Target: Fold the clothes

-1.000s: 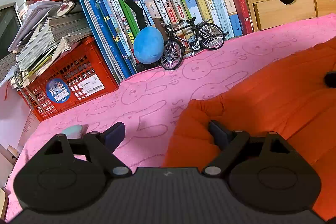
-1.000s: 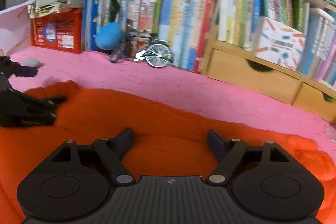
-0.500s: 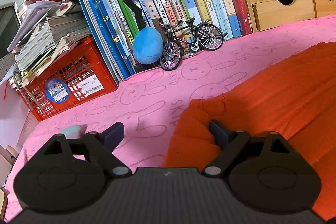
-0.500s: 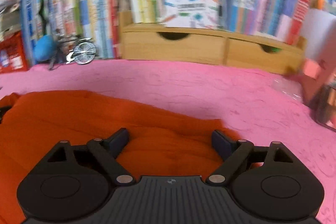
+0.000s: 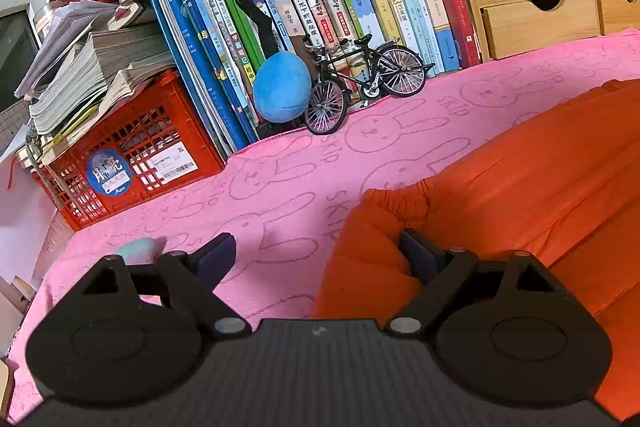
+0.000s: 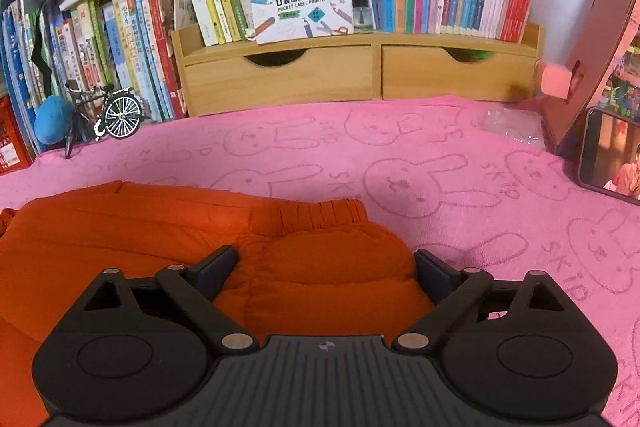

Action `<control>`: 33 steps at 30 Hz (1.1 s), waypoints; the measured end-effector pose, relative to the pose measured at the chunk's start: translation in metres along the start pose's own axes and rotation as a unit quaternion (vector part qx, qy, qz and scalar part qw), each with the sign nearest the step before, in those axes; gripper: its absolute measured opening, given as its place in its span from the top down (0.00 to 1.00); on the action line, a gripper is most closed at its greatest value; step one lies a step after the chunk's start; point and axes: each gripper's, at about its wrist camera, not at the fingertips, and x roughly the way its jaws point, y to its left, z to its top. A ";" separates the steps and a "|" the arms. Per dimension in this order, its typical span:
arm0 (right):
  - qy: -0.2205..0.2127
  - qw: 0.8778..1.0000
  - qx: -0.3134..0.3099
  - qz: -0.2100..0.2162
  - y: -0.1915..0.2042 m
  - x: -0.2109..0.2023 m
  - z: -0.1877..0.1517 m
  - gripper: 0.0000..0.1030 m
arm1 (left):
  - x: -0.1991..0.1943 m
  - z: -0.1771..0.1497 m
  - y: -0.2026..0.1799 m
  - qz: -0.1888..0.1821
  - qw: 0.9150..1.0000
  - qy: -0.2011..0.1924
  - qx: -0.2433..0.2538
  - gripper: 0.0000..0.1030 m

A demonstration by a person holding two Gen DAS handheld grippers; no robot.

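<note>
The orange padded jacket [image 6: 160, 239] is spread on the pink rabbit-print blanket [image 6: 420, 163]. Its cuffs are straddled by the wide-apart left gripper [image 5: 316, 255] and the opening right gripper [image 6: 324, 263]; pinching both sleeves seems next.

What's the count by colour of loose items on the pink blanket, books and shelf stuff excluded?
Orange: 1, the padded garment
Blue: 1, the plush egg
Black: 1, the model bicycle
Red: 1, the plastic crate
Pale green: 1, a small rounded object, partly hidden
Total: 5
</note>
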 end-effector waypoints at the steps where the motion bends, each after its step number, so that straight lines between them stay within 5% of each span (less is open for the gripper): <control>1: 0.000 1.000 0.001 0.001 0.000 0.000 0.000 0.09 | 0.000 0.000 0.000 0.000 1.000 0.000 0.000 0.12; 33: -0.001 1.000 0.016 0.009 -0.001 -0.001 0.000 0.07 | 0.000 0.000 0.004 -0.006 1.000 0.005 -0.011 0.11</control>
